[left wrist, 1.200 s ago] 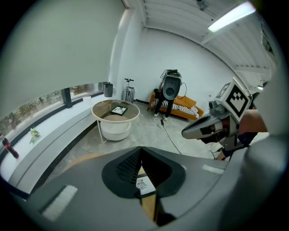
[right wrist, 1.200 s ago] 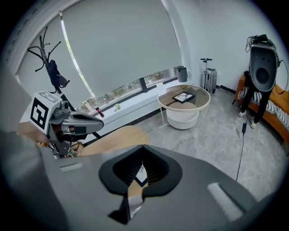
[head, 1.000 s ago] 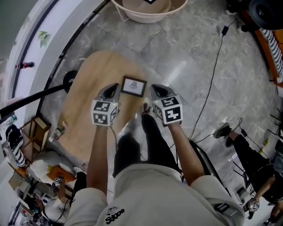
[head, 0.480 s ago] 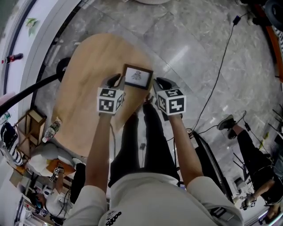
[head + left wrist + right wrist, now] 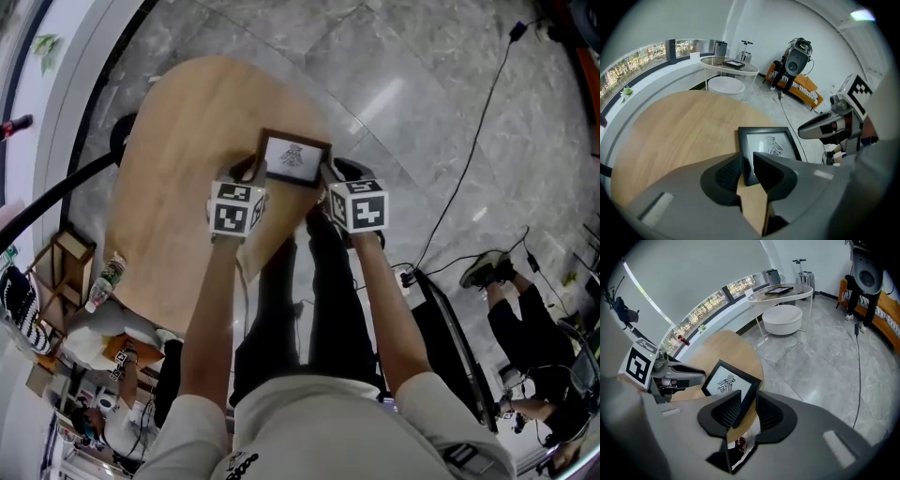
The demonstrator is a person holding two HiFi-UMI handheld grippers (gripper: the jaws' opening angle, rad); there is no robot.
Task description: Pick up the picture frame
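A black picture frame [image 5: 293, 159] with a bird drawing sits on the round wooden table [image 5: 178, 169], close to its near edge. My left gripper [image 5: 251, 171] is at the frame's near left corner. In the left gripper view that corner [image 5: 746, 154] shows in the gap of the left gripper [image 5: 747, 168], with a slit of wood below it. My right gripper [image 5: 330, 172] is at the near right corner. Its jaws are opening, and the frame's edge [image 5: 749, 392] stands between them in the right gripper [image 5: 749, 406] without being pinched.
Grey marble floor lies right of the table, with a black cable [image 5: 469, 141] across it. A seated person's legs [image 5: 516, 309] are at the right. A wooden crate [image 5: 70, 272] and a bottle [image 5: 105, 278] lie at the lower left. A white round stool [image 5: 783, 317] and a glass side table [image 5: 729, 65] stand beyond.
Both grippers have come down toward the table and closed in on the frame's two near corners. The frame now looks larger in the head view.
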